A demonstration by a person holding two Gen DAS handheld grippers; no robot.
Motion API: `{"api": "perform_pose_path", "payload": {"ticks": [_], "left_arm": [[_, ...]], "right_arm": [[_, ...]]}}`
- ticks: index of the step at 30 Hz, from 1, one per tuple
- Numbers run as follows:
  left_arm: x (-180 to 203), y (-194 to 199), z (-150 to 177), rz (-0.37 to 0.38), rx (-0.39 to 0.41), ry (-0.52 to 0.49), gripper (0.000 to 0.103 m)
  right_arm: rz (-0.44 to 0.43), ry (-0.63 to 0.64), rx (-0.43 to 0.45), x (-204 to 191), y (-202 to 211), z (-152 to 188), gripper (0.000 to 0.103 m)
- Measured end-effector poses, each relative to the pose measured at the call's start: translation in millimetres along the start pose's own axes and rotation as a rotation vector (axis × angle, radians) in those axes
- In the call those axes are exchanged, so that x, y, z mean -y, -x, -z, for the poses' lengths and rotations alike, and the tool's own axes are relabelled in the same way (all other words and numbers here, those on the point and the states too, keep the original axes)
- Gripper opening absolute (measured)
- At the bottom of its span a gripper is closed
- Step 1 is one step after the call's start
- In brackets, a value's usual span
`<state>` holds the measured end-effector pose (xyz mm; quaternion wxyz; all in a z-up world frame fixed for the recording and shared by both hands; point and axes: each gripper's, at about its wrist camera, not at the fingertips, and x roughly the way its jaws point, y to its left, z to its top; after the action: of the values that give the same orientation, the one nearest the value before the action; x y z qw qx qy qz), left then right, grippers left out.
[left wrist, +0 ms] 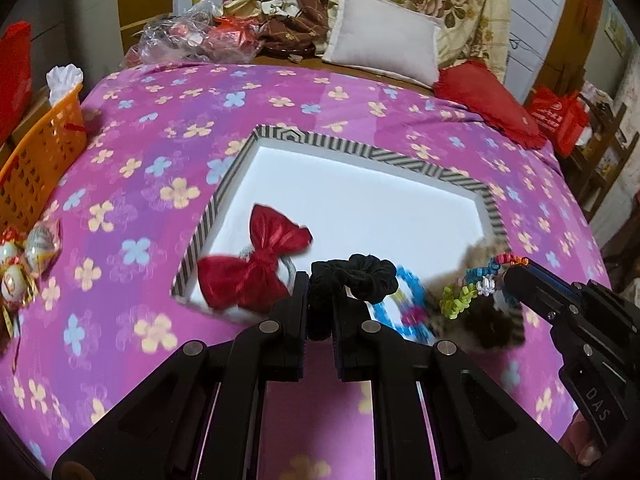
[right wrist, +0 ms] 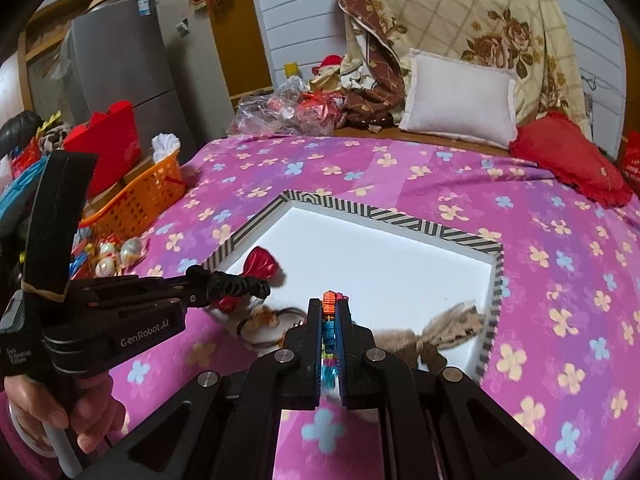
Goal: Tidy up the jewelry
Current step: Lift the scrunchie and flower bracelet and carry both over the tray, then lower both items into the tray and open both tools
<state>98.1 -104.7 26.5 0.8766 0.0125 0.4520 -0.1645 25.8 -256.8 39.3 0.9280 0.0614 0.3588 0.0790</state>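
black scrunchie (left wrist: 356,276) is pinched in your left gripper (left wrist: 320,312), the rainbow hair tie (right wrist: 329,312) in your right gripper (right wrist: 330,320); next, i think, drop both in the striped box (left wrist: 460,174), middle of frame.

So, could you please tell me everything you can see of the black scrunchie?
The black scrunchie is a ruffled ring of soft, matte, gathered fabric. The left tool is shut on one side of it, so the rest bunches up and juts beyond the fingertips. It is held off the surface, above the near edge of the striped-rimmed white tray, close to the red bow. Only the tool touches it.
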Motion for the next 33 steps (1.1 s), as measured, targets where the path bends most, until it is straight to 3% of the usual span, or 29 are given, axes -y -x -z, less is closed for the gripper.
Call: {"api": "perform_pose_path", "payload": {"ticks": [10, 29, 32, 33], "left_arm": [[-6, -49, -11, -0.057, -0.051, 0.022, 0.009], [5, -73, 14, -0.097, -0.102, -0.022, 0.009], [8, -73, 15, -0.110, -0.094, -0.034, 0.009], [9, -73, 15, -0.111, -0.093, -0.035, 0.009]], "right_arm": [[-0.024, -0.065, -0.047, 14, -47, -2, 0.006], [0.019, -0.069, -0.170, 22, -65, 44, 0.005], [0.029, -0.068, -0.167, 22, -63, 44, 0.010], [0.033, -0.068, -0.166, 22, -63, 44, 0.017]]}}
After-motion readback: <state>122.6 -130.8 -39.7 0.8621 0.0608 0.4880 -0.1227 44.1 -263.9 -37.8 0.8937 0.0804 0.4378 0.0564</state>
